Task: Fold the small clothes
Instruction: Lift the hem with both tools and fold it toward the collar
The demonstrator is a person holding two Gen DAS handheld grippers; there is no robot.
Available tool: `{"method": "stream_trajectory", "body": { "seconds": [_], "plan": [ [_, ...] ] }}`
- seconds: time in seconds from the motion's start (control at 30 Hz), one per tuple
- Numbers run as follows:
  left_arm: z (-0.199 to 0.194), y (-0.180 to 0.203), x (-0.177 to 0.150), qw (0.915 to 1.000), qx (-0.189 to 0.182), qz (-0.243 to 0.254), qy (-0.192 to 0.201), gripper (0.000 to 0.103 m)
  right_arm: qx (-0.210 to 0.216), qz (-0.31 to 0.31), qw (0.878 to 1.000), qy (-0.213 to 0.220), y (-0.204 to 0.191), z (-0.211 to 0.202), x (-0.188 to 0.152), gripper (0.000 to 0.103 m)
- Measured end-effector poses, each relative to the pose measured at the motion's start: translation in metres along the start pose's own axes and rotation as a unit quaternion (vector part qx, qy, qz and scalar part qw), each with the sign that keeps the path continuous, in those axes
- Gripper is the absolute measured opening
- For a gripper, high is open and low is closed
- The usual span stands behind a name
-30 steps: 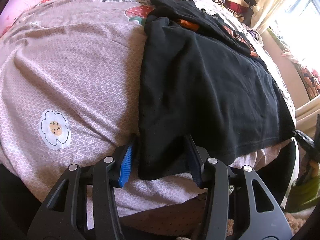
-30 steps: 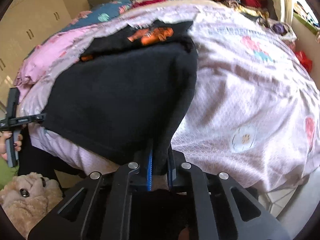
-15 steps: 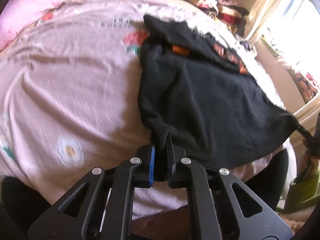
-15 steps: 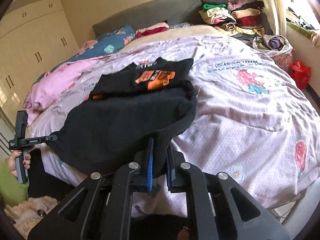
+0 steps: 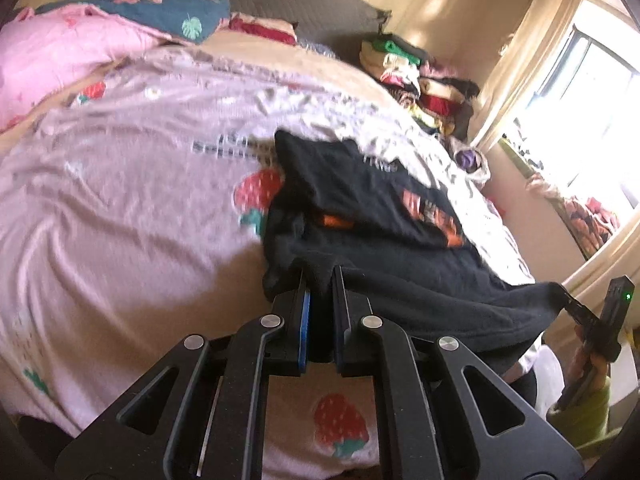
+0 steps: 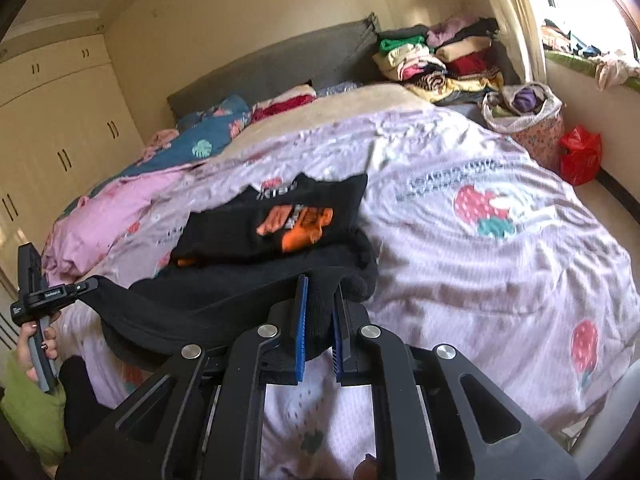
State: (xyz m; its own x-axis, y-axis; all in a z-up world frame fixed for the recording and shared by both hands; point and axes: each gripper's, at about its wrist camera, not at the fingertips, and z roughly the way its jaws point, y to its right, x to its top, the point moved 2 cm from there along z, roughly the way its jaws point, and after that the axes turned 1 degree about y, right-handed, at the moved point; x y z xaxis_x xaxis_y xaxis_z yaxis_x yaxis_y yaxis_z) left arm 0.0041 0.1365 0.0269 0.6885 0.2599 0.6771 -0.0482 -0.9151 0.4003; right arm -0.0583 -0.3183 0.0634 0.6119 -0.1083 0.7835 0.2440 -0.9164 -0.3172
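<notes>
A black T-shirt (image 5: 400,280) with an orange print (image 5: 432,216) lies on the pink strawberry bedspread (image 5: 120,200). Its near hem is lifted off the bed and stretched between my two grippers. My left gripper (image 5: 319,276) is shut on the hem's left corner. My right gripper (image 6: 319,286) is shut on the hem's right corner, with bunched black fabric (image 6: 320,312) between its pads. The shirt's upper part with the print (image 6: 296,224) rests flat on the bed. Each gripper shows in the other's view: the right one (image 5: 568,302) and the left one (image 6: 84,286).
A stack of folded clothes (image 6: 440,60) sits at the bed's far right corner by the grey headboard (image 6: 260,68). A pink blanket (image 5: 60,56) and a blue one (image 5: 168,20) lie at the head. A bag (image 6: 524,116) and a red bag (image 6: 580,156) stand by the window wall.
My left gripper has shut on the hem corner. Both grippers have risen with the hem, lifting the lower half of the shirt off the bed.
</notes>
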Motion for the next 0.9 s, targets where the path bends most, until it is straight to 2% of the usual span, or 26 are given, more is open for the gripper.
{"method": "stream_trajectory", "body": {
  "seconds": [0.23,0.43,0.9],
  "plan": [
    [-0.007,0.002,0.028,0.9993,-0.01,-0.007,0.035,0.003,-0.016,0.004,0.999,0.028,-0.002,0.005,0.022,0.009],
    [-0.004,0.002,0.041,0.9987,-0.011,-0.018,0.047,0.003,-0.04,-0.006,0.998,0.046,-0.008,0.012,0.037,0.009],
    [0.01,-0.001,0.068,0.9969,-0.003,-0.039,0.068,0.003,-0.041,0.015,0.997,0.067,-0.008,0.029,0.063,0.009]
  ]
}}
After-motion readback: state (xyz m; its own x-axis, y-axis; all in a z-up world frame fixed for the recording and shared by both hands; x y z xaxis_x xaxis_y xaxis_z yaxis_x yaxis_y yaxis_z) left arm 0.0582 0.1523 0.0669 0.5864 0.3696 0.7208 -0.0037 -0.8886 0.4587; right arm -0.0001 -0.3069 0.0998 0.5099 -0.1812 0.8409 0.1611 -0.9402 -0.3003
